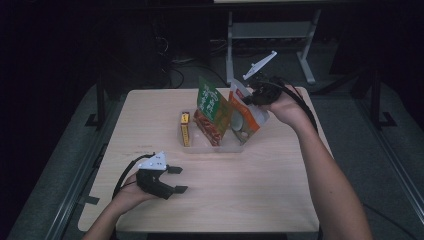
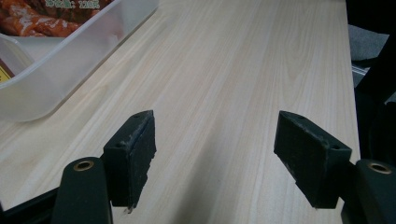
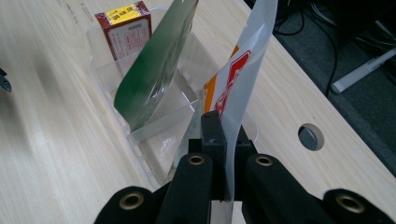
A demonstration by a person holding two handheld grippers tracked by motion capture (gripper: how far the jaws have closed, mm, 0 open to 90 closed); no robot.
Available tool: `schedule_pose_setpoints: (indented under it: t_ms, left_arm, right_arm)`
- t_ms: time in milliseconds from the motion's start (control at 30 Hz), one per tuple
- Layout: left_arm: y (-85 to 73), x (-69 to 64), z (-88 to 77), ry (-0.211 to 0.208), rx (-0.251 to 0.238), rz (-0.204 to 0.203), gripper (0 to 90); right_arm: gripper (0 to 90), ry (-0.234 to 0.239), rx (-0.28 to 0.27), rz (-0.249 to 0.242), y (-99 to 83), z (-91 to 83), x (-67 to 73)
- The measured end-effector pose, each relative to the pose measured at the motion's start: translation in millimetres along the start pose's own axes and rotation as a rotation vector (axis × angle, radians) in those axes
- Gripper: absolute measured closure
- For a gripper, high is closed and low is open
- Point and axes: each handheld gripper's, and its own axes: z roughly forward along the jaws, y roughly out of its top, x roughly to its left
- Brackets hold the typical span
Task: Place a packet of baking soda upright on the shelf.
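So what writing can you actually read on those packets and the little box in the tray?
Green packet: white print, too blurred to read.
Orange and white pouch: red print seen edge-on, unreadable.
Small box: yellow label and rows of small print, too small to read.
Red snack packet: a line of pale digits, not legible.

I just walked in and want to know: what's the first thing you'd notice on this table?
The right gripper pinches the top edge of a white and orange pouch, holding it at the right end of a clear plastic bin near the table's far edge. In the bin, a tall green pouch leans beside it, with a small yellow and red box at the left end. The left gripper rests near the front left with its fingers open and nothing between them.
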Motion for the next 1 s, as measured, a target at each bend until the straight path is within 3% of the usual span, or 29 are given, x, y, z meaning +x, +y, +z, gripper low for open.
schedule_pose_setpoints:
  t_ms: [367,1000]
  left_arm:
    - [1.3,0.9,2.9,-0.013,-0.002,-0.006,27.3]
    - [1.0,0.0,5.8,-0.022,0.004,0.01,25.7]
  right_arm:
    - [90.0,0.009,0.019,0.019,-0.6,12.2,-7.4]
    - [90.0,0.009,0.08,0.028,4.0,40.5,-7.8]
